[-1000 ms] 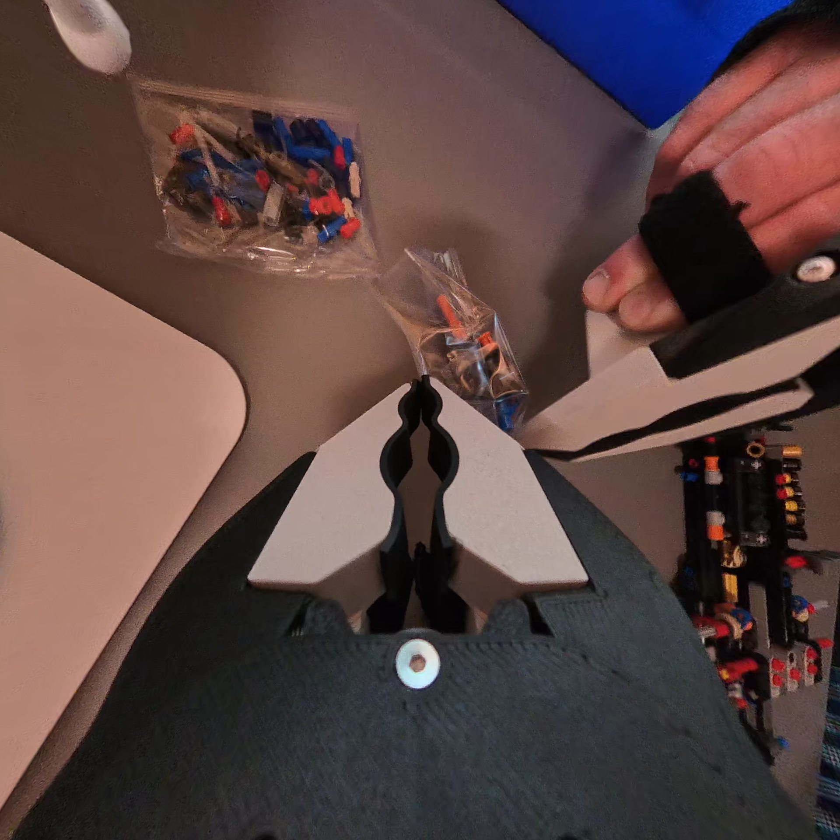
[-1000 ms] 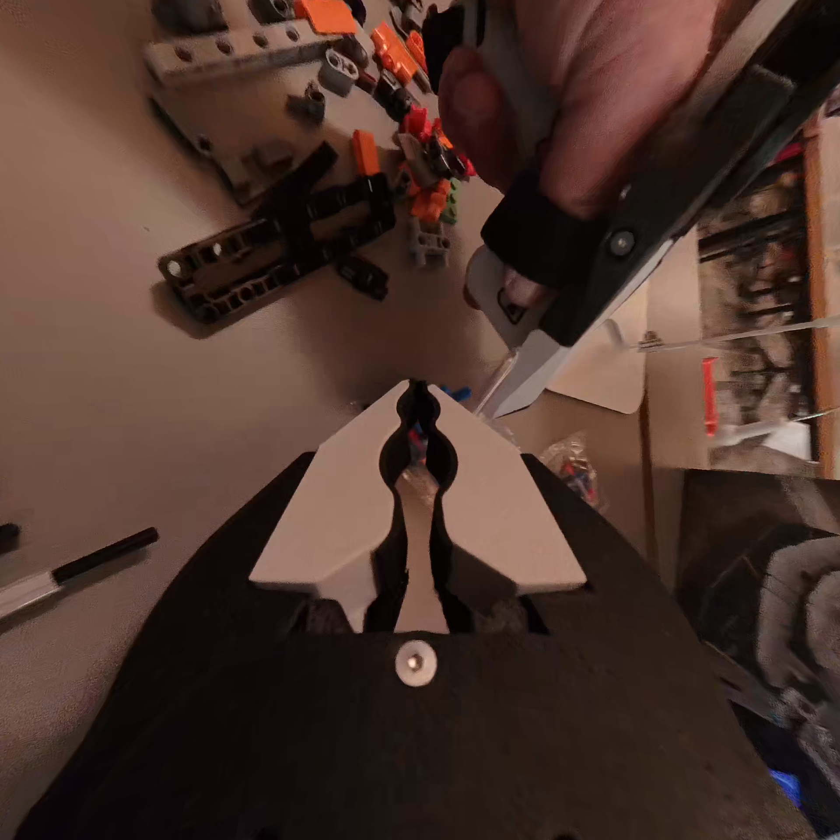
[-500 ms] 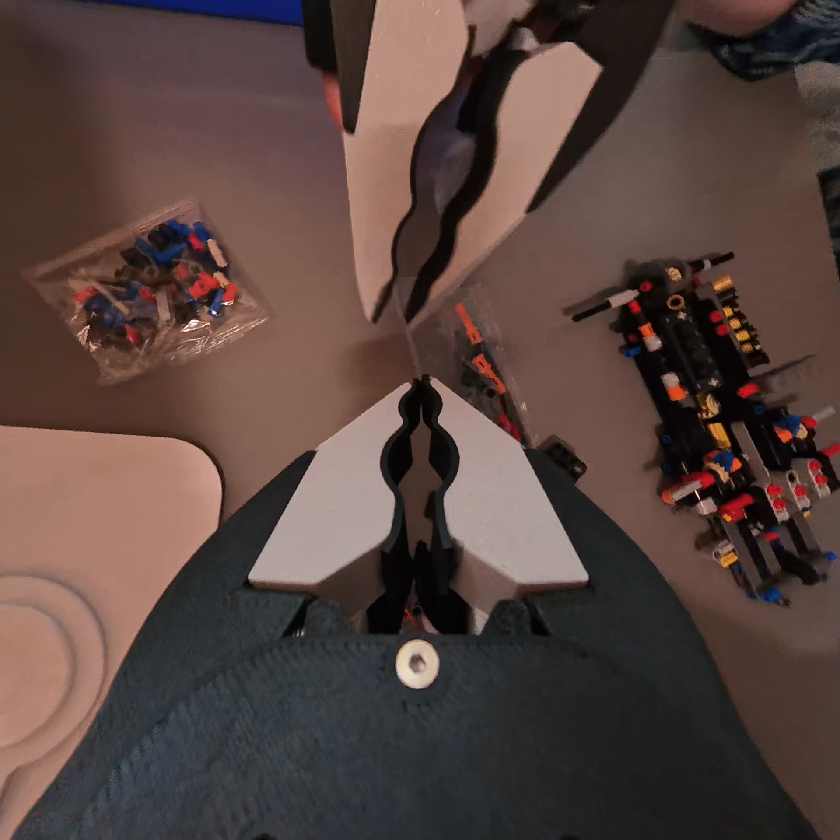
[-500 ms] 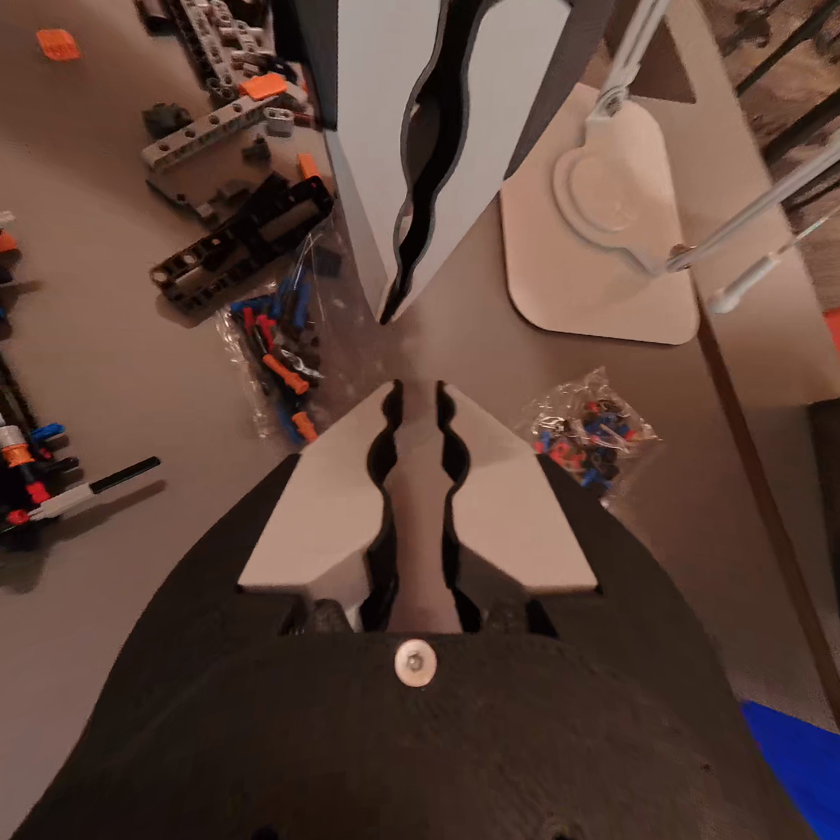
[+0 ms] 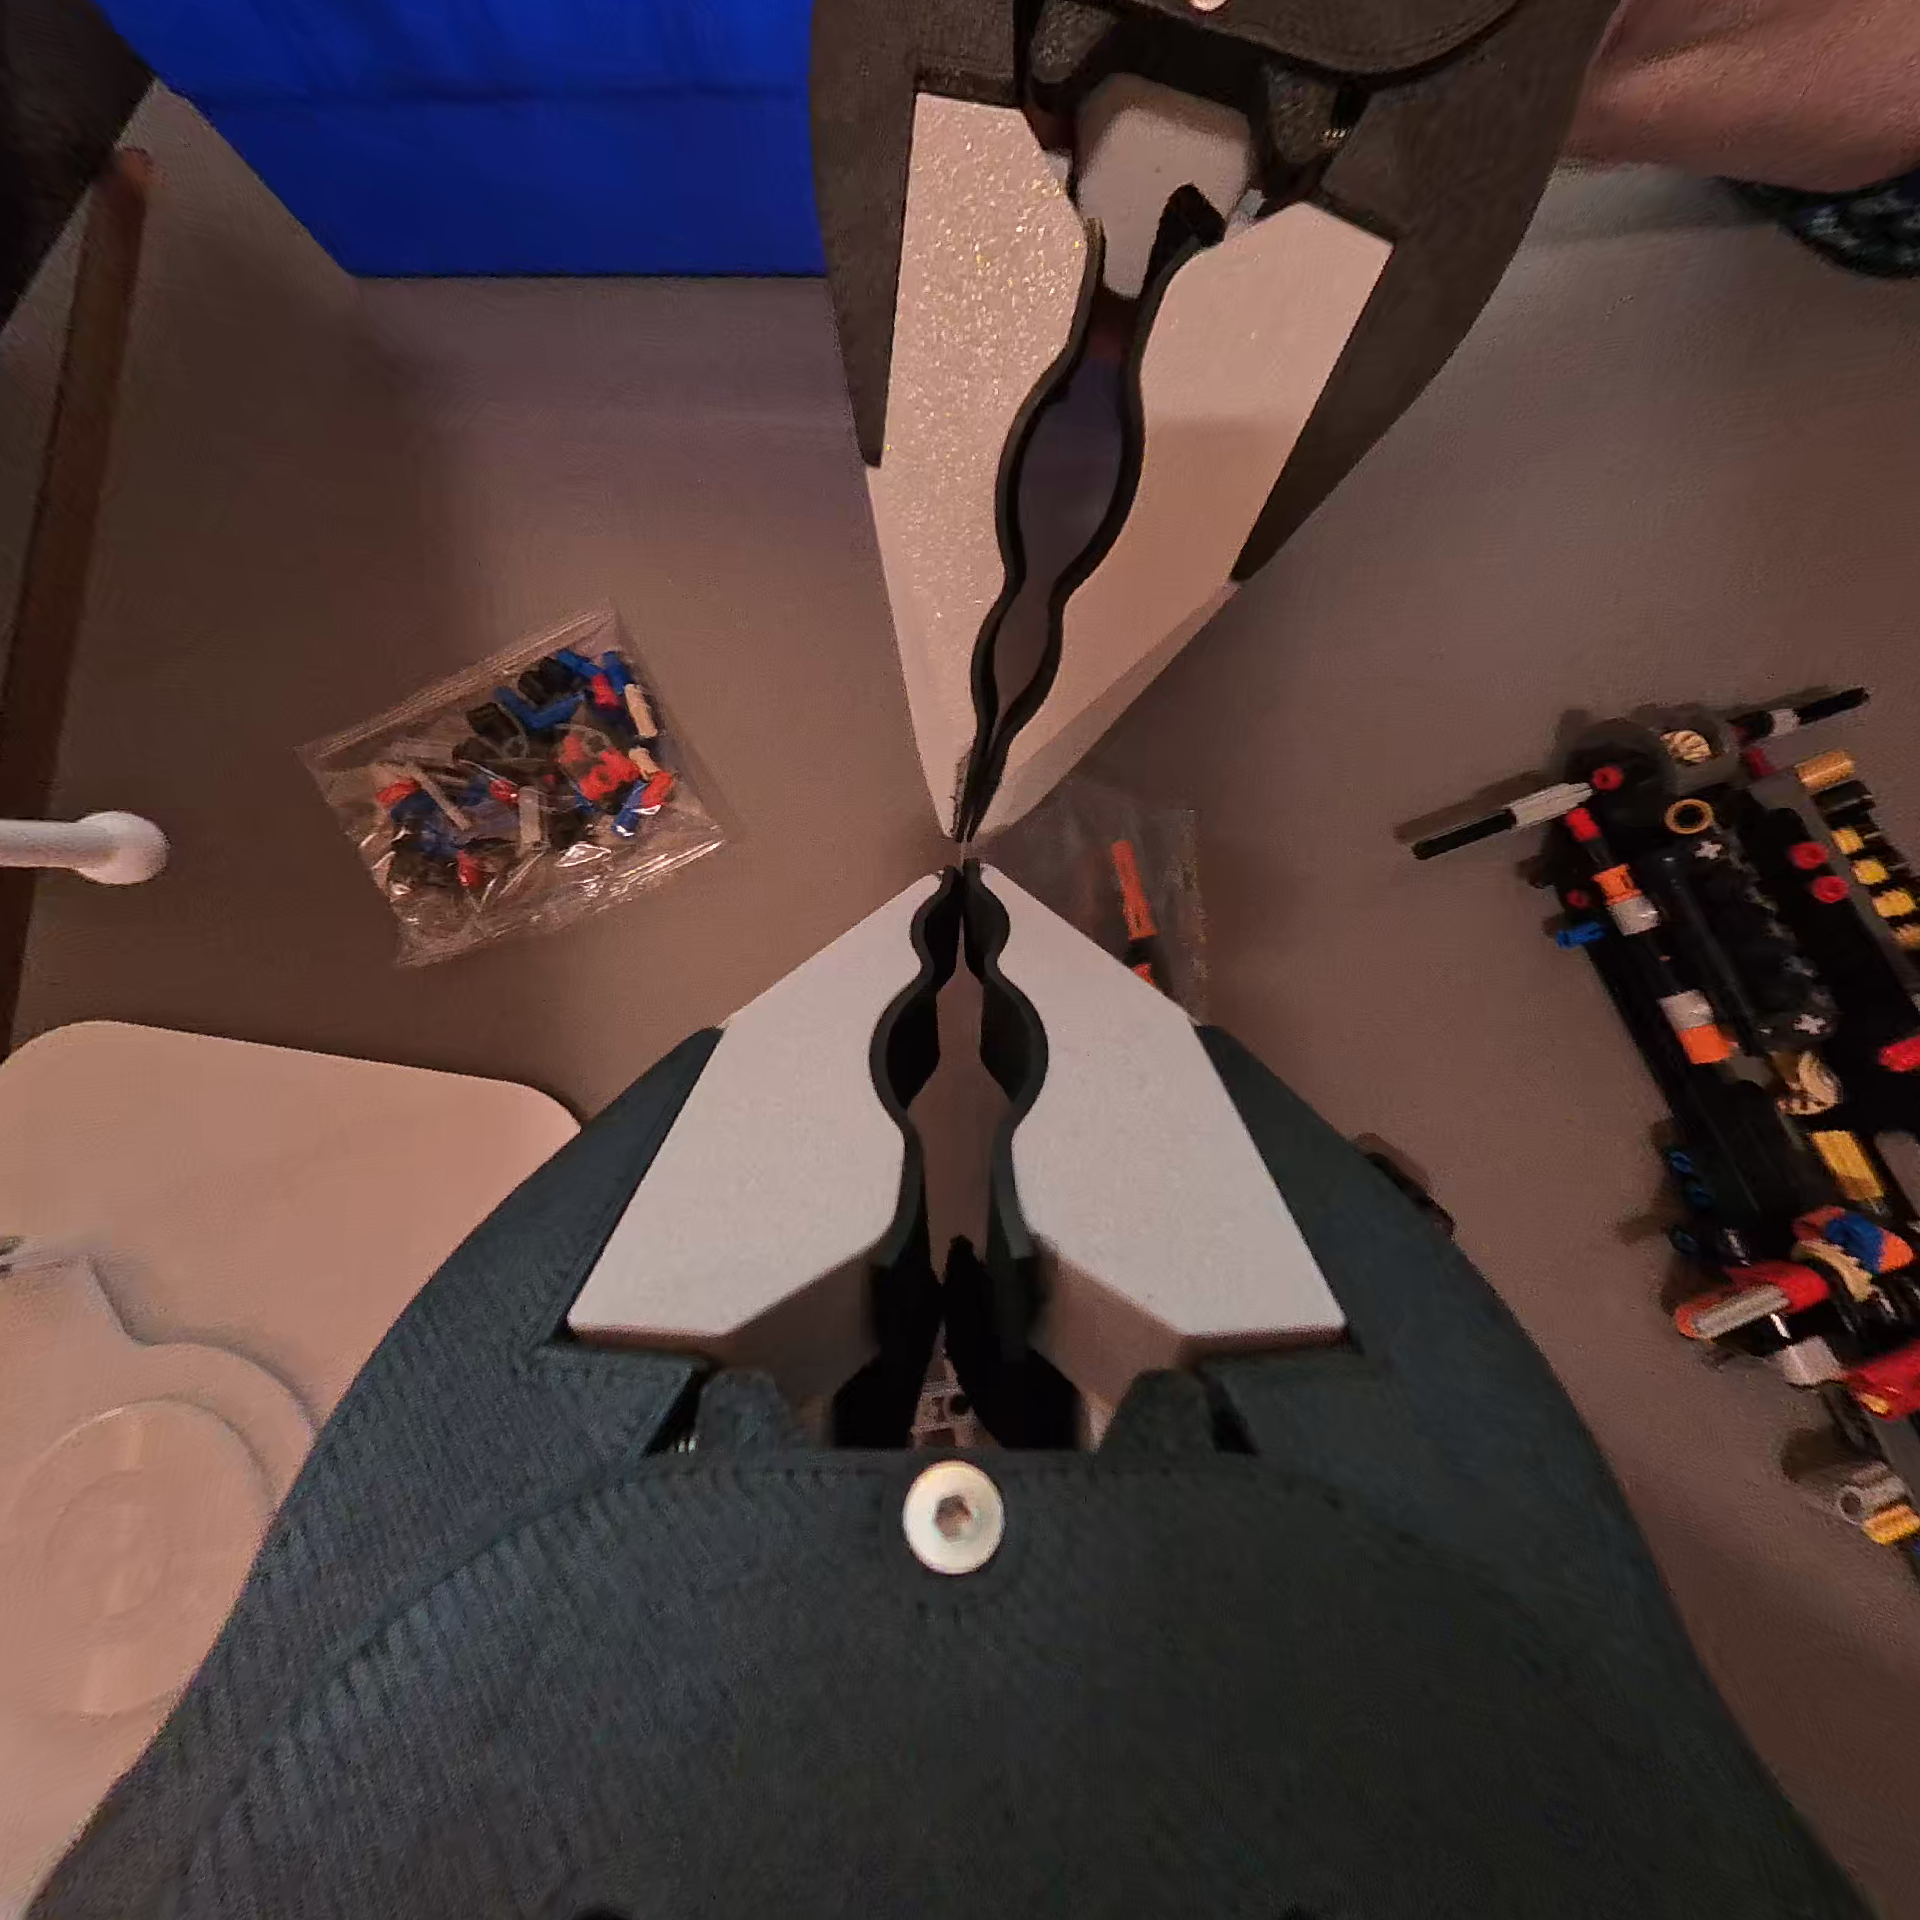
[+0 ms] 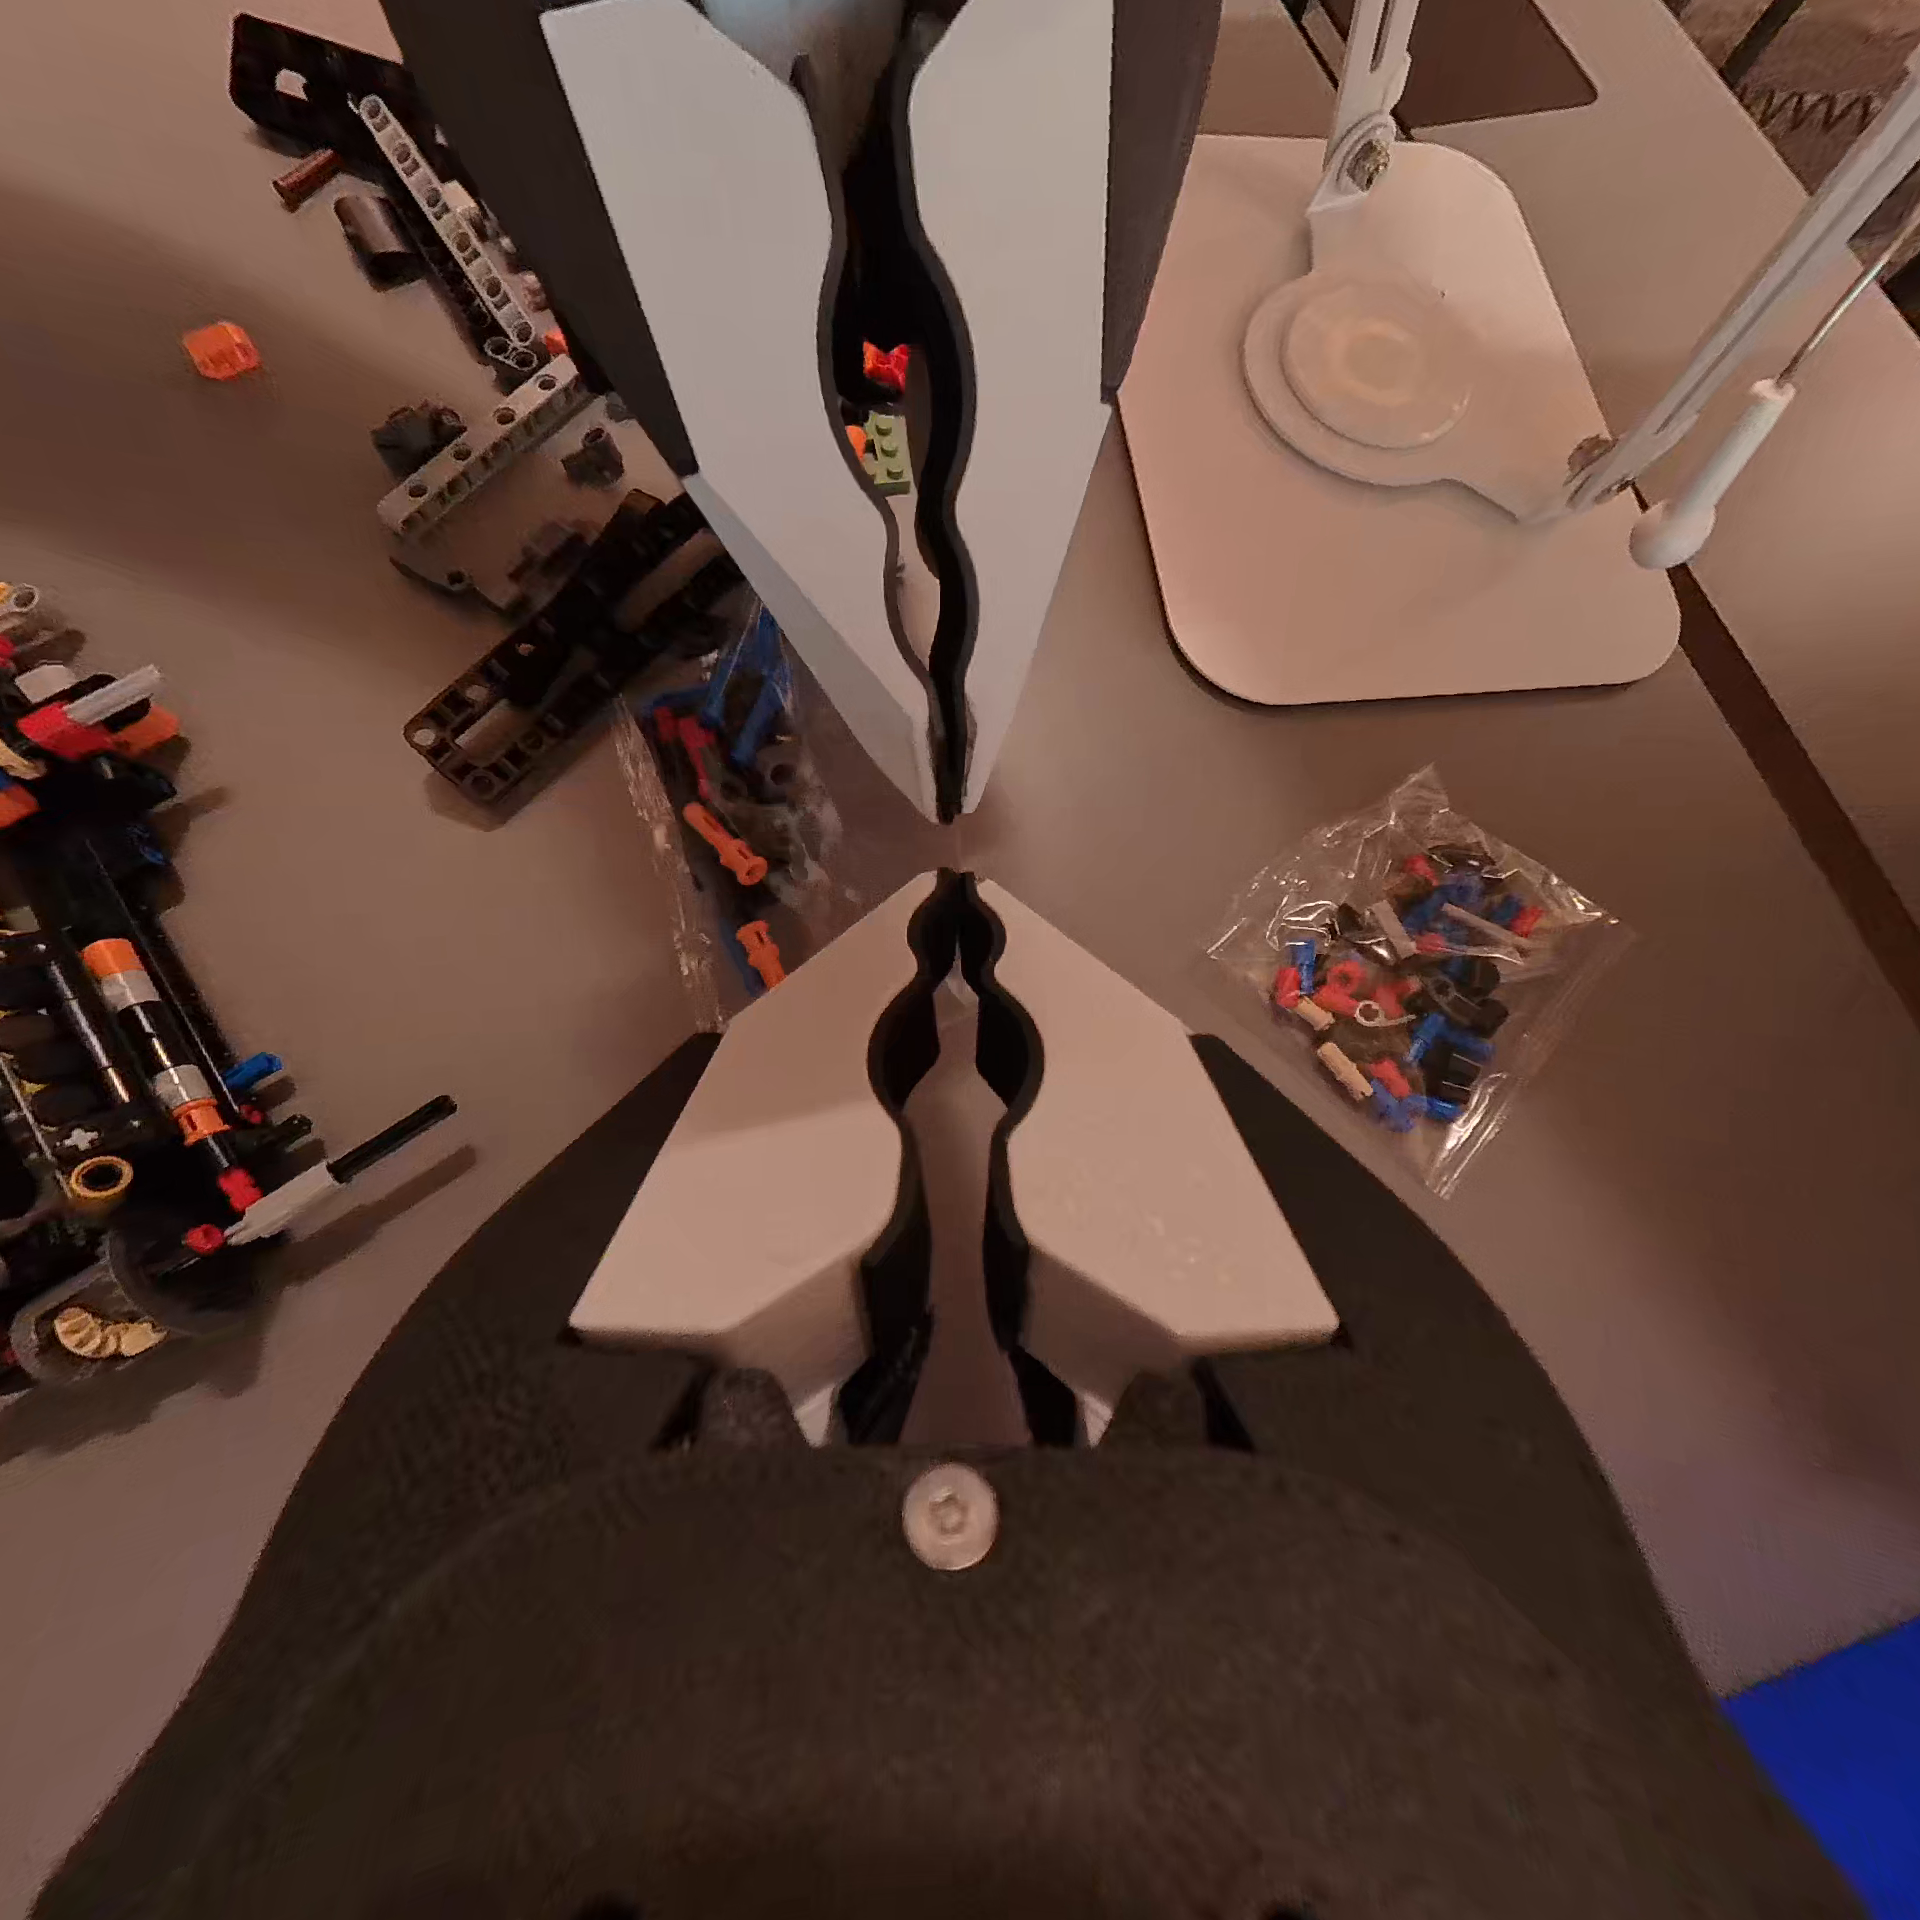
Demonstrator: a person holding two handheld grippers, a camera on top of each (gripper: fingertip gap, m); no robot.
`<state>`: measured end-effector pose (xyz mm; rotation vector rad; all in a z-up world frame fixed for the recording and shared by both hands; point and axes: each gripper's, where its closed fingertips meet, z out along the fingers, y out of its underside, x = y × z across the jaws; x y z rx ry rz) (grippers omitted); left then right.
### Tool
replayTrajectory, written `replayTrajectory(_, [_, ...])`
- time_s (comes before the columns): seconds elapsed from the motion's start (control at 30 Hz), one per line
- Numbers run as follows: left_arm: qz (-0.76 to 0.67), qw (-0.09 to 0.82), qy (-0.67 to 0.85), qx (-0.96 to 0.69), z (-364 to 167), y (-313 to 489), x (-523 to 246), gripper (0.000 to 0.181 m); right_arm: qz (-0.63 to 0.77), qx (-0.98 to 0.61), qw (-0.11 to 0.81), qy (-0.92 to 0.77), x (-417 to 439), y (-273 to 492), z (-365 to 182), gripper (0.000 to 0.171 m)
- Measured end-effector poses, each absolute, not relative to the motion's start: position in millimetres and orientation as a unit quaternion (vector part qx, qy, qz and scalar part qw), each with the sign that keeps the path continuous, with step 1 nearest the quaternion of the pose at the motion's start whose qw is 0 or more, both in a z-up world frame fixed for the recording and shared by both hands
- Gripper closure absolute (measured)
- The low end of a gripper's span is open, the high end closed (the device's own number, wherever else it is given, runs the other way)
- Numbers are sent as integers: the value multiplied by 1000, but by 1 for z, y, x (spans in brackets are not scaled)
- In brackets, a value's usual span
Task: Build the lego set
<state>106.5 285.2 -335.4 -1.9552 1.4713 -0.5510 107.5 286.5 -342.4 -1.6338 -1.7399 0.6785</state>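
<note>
My left gripper (image 5: 961, 878) and right gripper (image 6: 956, 883) meet tip to tip above the brown table, both shut. A small clear bag (image 5: 1143, 904) with orange and blue pins hangs beside the tips, and its thin edge seems pinched by both. In the right wrist view the bag (image 6: 727, 800) lies left of the tips, and the left gripper (image 6: 945, 816) comes down from the top. In the left wrist view the right gripper (image 5: 966, 826) comes down from the top. The long black lego assembly (image 5: 1745, 1039) lies to the right, and on the left in the right wrist view (image 6: 104, 987).
A larger bag of blue, red and black parts (image 5: 520, 790) lies on the table, also in the right wrist view (image 6: 1413, 987). A white lamp base (image 6: 1403, 520) stands nearby. A grey-and-black lego frame (image 6: 561, 644) and an orange piece (image 6: 218, 348) lie farther off. Left and right tips are no more than a few centimetres apart. The orange piece (image 6: 218, 348) is about 25 cm from both grippers' fingertips.
The right gripper has swung round to face the left one, opened, then shut at its tips. The left gripper stayed shut and carried the small bag away from the larger bag.
</note>
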Motion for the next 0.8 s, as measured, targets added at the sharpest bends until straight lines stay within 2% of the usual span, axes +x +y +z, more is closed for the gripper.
replayTrajectory(0.57, [-224, 251, 574, -747, -344, 277, 107, 181, 228, -582, 381, -681, 100, 283, -334, 171])
replayTrajectory(0.8, [-224, 259, 570, -747, -345, 281, 110, 181, 205, -578, 381, -692, 104, 284, -335, 171])
